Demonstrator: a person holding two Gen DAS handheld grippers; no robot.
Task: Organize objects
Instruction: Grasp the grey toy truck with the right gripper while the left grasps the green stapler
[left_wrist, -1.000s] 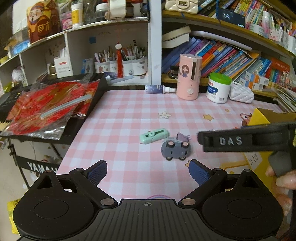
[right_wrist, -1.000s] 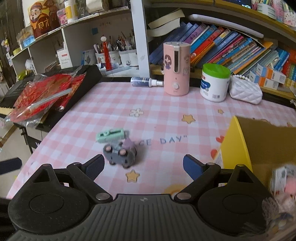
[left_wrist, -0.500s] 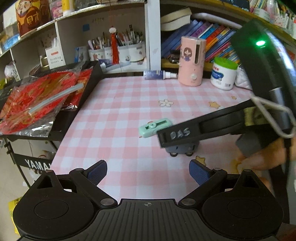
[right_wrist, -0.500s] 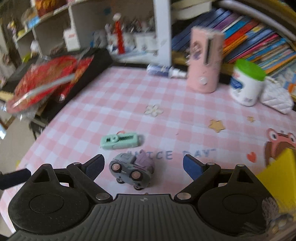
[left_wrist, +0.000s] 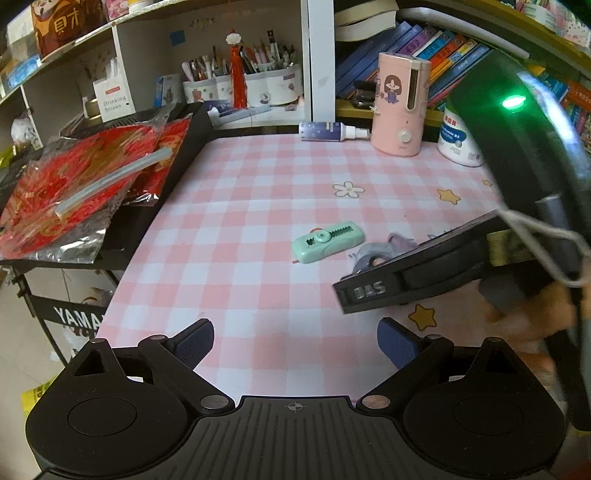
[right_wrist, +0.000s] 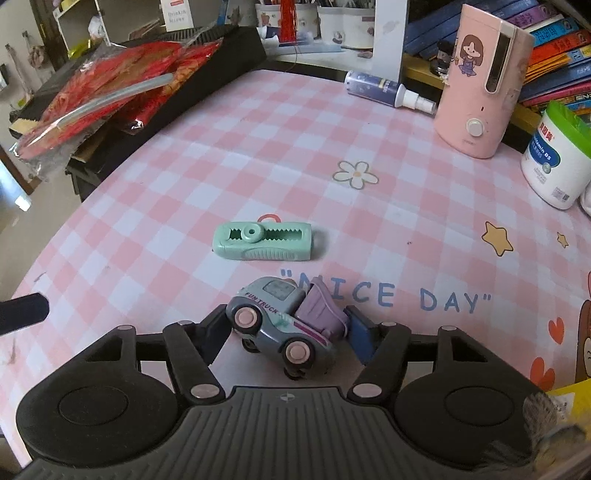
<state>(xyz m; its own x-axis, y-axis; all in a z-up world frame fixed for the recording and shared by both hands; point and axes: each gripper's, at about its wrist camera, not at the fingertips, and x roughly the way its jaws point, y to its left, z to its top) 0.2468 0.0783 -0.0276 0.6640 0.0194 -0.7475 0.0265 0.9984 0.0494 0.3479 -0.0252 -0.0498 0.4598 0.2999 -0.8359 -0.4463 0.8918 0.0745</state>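
Near the front edge of the pink checked tablecloth (right_wrist: 258, 147), step in hand looks like the pick-up of the toy truck (right_wrist: 284, 321): right gripper (right_wrist: 288, 328) is down around it, jaws closing, truck between them. Left pad touches the truck's nose; blue right pad sits just beside the purple tipper, contact there unclear, so grip not yet firm. Truck is tilted, wheels facing the camera. Next move, as I judge it: finish the squeeze, check it holds, then lift clear, likely toward the yellow box (right_wrist: 569, 402) at the front right corner. Left gripper (left_wrist: 295, 343) hovers wide apart over bare cloth at the front edge, nothing in it. Mint green cutter (right_wrist: 262, 242) lies just behind the truck, not touching, left for later.
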